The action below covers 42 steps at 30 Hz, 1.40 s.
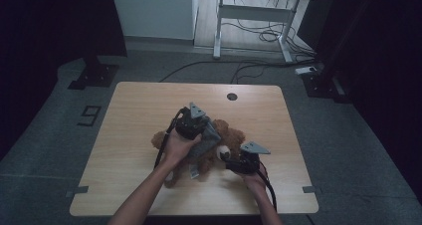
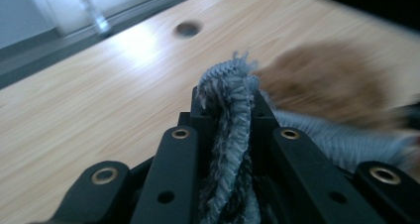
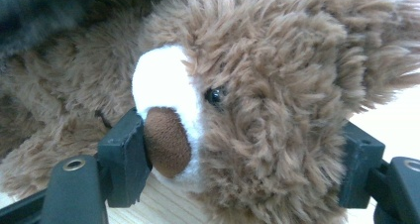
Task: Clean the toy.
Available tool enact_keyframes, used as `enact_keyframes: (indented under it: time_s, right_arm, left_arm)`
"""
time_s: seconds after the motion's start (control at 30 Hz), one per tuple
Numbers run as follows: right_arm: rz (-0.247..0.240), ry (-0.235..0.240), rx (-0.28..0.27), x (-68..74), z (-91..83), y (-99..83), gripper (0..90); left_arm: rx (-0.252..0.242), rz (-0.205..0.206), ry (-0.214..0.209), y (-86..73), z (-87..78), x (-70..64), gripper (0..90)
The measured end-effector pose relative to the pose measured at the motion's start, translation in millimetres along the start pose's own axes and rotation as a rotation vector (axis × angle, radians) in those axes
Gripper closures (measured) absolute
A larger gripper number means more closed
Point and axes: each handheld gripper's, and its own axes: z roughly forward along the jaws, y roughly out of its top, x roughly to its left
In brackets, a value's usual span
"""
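A brown teddy bear (image 1: 235, 135) lies in the middle of the wooden table (image 1: 139, 110). A grey knitted cloth (image 1: 208, 143) drapes across its body. My left gripper (image 1: 200, 131) is above the bear, shut on a fold of that grey cloth (image 2: 232, 135), and the bear's fur (image 2: 327, 80) is blurred to the right. My right gripper (image 1: 227, 158) comes in from the front right and is shut on the bear's head (image 3: 277, 85). One pad (image 3: 126, 157) presses on the brown nose and the other is half buried in fur behind the head.
A round cable hole (image 1: 232, 96) is in the table's far side. On the floor beyond the table are a white-framed desk (image 1: 259, 16) with loose cables, black stand bases (image 1: 94, 75) and a "9" marking (image 1: 89, 115) at the left.
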Motion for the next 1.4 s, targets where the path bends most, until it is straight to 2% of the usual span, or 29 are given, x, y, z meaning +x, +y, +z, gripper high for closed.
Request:
enact_keyframes:
  time_s: [0.07,0.2,0.3,0.4,0.53,0.6,0.63,0.67,0.73,0.87,1.03,1.1,1.17,1.27,1.4]
  right_arm:
    - [0.000,0.001,0.002,-0.1,-0.2,-0.1,24.8]
    - [0.005,-0.001,0.001,0.6,-0.4,-0.4,24.8]
    - [0.001,-0.003,-0.001,0.7,-0.6,-0.8,24.8]
    - [0.001,-0.002,-0.003,0.6,-0.8,-1.4,24.8]
    - [-0.001,-0.005,-0.006,1.3,-1.2,-2.1,24.8]
    - [-0.002,-0.006,-0.008,1.5,-1.1,-2.5,24.8]
    - [-0.001,-0.006,-0.006,1.3,-1.2,-2.4,24.8]
    - [0.002,-0.004,-0.004,0.7,-1.0,-2.3,24.8]
    - [0.010,0.000,-0.004,-0.5,-0.7,-2.3,24.7]
    - [0.000,-0.004,-0.003,0.8,-0.7,-1.9,24.7]
    - [-0.006,-0.010,-0.004,1.7,-0.1,-1.5,24.7]
    - [-0.003,-0.011,-0.005,2.0,0.1,-1.3,24.7]
    - [-0.001,-0.012,-0.006,2.0,0.3,-1.1,24.7]
    - [0.004,-0.011,-0.007,1.6,0.4,-1.0,24.7]
    - [0.009,-0.009,-0.008,1.2,0.5,-0.9,24.7]
  left_arm:
    - [-0.040,0.021,-0.049,10.0,-9.1,-14.0,79.2]
    - [-0.072,0.051,-0.104,25.1,-13.2,-35.6,79.2]
    - [-0.076,0.033,-0.160,32.0,-3.5,-47.7,79.2]
    - [-0.046,0.027,-0.167,34.9,19.5,-58.2,79.1]
    - [0.050,0.065,-0.119,31.0,57.7,-67.0,79.0]
    - [0.104,0.112,-0.080,24.6,74.2,-71.4,78.8]
    - [0.109,0.138,-0.060,21.2,79.2,-72.6,78.7]
    - [0.103,0.140,-0.053,19.1,81.3,-72.9,78.7]
    - [0.107,0.136,-0.052,18.7,79.5,-71.2,78.9]
    - [0.117,0.147,-0.018,14.4,70.1,-63.0,79.0]
    - [0.100,0.082,-0.011,-1.3,56.0,-42.7,79.3]
    - [0.102,0.082,-0.002,-5.9,50.3,-36.6,79.4]
    - [0.097,0.100,0.020,-9.0,45.5,-34.2,79.5]
    - [0.099,0.152,0.059,-14.0,38.4,-31.9,79.5]
    - [0.092,0.161,0.098,-18.0,29.1,-24.2,79.4]
